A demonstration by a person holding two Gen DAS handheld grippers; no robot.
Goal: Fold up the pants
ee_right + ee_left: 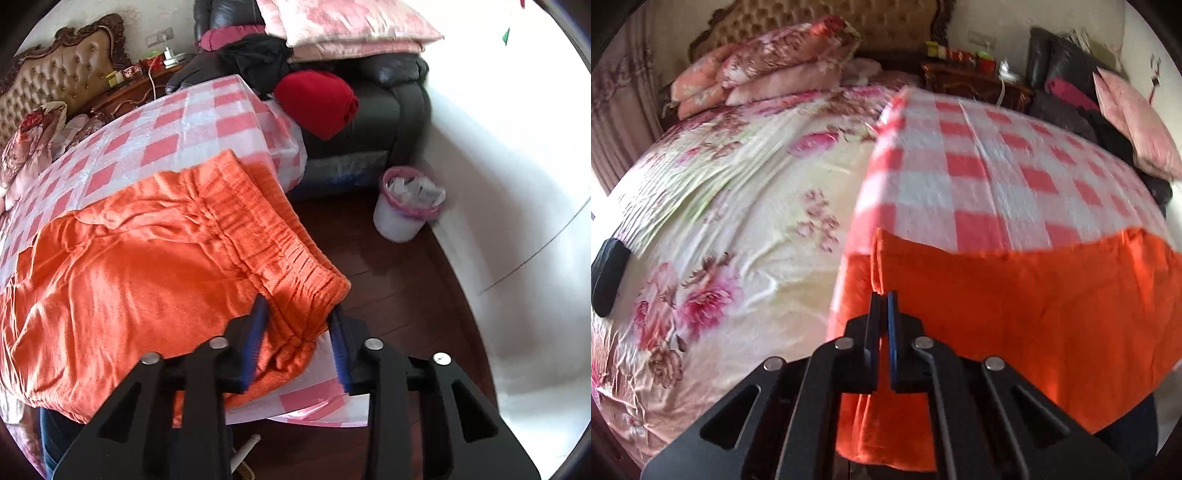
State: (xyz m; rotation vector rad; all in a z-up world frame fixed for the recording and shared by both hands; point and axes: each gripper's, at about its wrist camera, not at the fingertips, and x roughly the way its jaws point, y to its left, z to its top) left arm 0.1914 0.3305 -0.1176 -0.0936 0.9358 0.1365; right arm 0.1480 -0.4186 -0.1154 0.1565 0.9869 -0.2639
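The left wrist view shows the left gripper [883,295] pinched shut at the left edge of the orange pants [1015,291]. I cannot tell if any cloth is caught between its tips. The pants lie along the near edge of the checked table [960,155].

The right wrist view shows the right gripper [297,321] partly open, its 2 pads on either side of the waistband [280,243] at the table's near right corner. That corner looks ready to be pinched and lifted for a fold.
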